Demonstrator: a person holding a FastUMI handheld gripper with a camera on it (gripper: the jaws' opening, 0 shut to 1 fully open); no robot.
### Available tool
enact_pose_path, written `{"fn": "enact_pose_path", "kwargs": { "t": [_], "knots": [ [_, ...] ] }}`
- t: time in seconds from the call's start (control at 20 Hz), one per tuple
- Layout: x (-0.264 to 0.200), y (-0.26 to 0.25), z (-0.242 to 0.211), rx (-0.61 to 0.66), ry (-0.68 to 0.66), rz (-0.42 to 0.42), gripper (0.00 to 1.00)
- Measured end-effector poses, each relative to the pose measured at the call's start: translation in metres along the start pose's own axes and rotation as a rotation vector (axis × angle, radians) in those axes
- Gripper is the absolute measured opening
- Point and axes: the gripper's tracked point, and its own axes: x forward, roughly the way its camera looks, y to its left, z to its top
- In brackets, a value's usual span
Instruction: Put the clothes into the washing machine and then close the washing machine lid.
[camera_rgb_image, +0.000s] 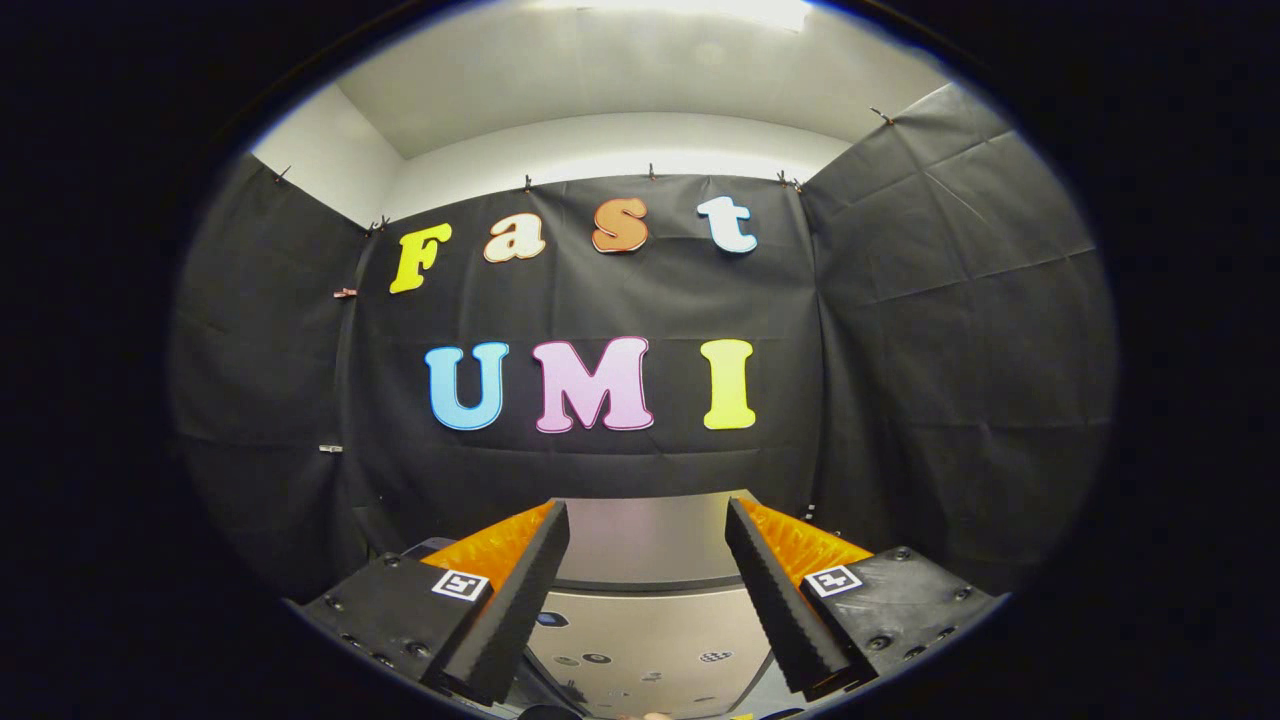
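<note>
My gripper (648, 520) is held level, its two fingers spread wide apart with nothing between them. Below and between the fingers lies the top of the washing machine (640, 610), a pale grey panel. A darker seam crosses it about halfway along the fingers, and small round marks sit on the nearer part. The farther part of that top (645, 540) reaches the booth's back wall. I cannot tell from here whether the lid stands open or lies closed.
Black cloth walls close the booth straight ahead and on both sides, right behind the machine. A white ceiling with a bright light (700, 12) spans above.
</note>
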Motion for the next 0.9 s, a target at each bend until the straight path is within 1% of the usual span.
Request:
{"fn": "enact_pose_path", "kwargs": {
  "t": [0.9],
  "knots": [
    [0.0055, -0.0013, -0.0016, -0.006, 0.014, 0.008, 0.99]
  ]
}}
